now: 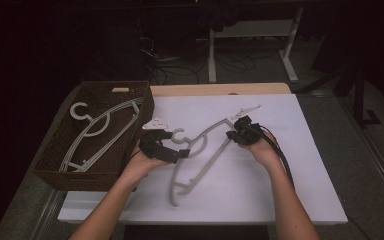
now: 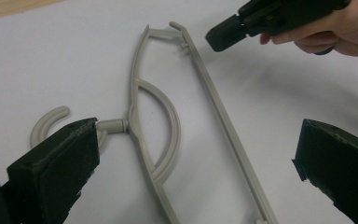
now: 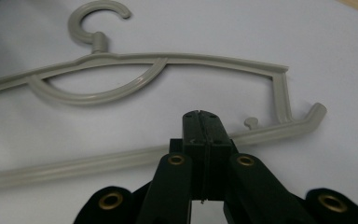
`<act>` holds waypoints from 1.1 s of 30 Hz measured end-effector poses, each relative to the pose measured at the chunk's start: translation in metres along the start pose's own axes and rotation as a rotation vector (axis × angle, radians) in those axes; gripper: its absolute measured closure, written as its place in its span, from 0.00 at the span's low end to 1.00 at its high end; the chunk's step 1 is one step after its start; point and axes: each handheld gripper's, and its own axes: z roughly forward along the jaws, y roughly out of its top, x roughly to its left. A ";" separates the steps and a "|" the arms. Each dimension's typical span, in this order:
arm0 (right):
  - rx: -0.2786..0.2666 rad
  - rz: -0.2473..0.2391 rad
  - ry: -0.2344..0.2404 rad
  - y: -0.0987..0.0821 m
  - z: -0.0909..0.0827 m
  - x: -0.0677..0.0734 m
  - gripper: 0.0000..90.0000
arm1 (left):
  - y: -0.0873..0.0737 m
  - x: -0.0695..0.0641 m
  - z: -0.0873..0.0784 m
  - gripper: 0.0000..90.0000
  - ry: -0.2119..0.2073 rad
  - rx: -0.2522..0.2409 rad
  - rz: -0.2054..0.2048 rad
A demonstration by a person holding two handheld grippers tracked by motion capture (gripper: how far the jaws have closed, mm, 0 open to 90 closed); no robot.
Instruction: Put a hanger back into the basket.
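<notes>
A grey plastic hanger (image 1: 173,192) lies flat on the white table top, its hook (image 1: 180,134) pointing toward the basket. My left gripper (image 1: 176,145) stands open by the hook. In the left gripper view its wide-apart jaws (image 2: 196,140) straddle the hanger (image 2: 135,93), with the hook's neck just beside the left pad and nothing gripped. My right gripper (image 1: 231,135) is shut with nothing between its jaws. In the right gripper view its closed tip (image 3: 200,114) hovers over the hanger's straight bar (image 3: 98,163) near the notched end. The right gripper (image 2: 214,37) also appears at the top of the left gripper view.
A brown woven basket (image 1: 55,172) sits at the table's left edge and holds more grey hangers (image 1: 97,135). The white top (image 1: 300,190) has free room at the right and front. A wooden strip (image 1: 220,89) runs along the back, with desk legs and cables beyond.
</notes>
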 end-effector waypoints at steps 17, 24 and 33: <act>0.001 0.042 -0.038 -0.012 0.024 -0.012 0.99 | -0.010 -0.001 0.015 0.00 0.016 0.043 0.007; 0.001 0.038 -0.046 -0.013 0.026 -0.011 0.99 | -0.013 0.001 0.020 0.00 0.017 0.063 0.007; 0.041 0.011 -0.054 -0.015 0.034 -0.007 0.99 | -0.022 0.005 0.031 0.01 0.016 0.121 0.002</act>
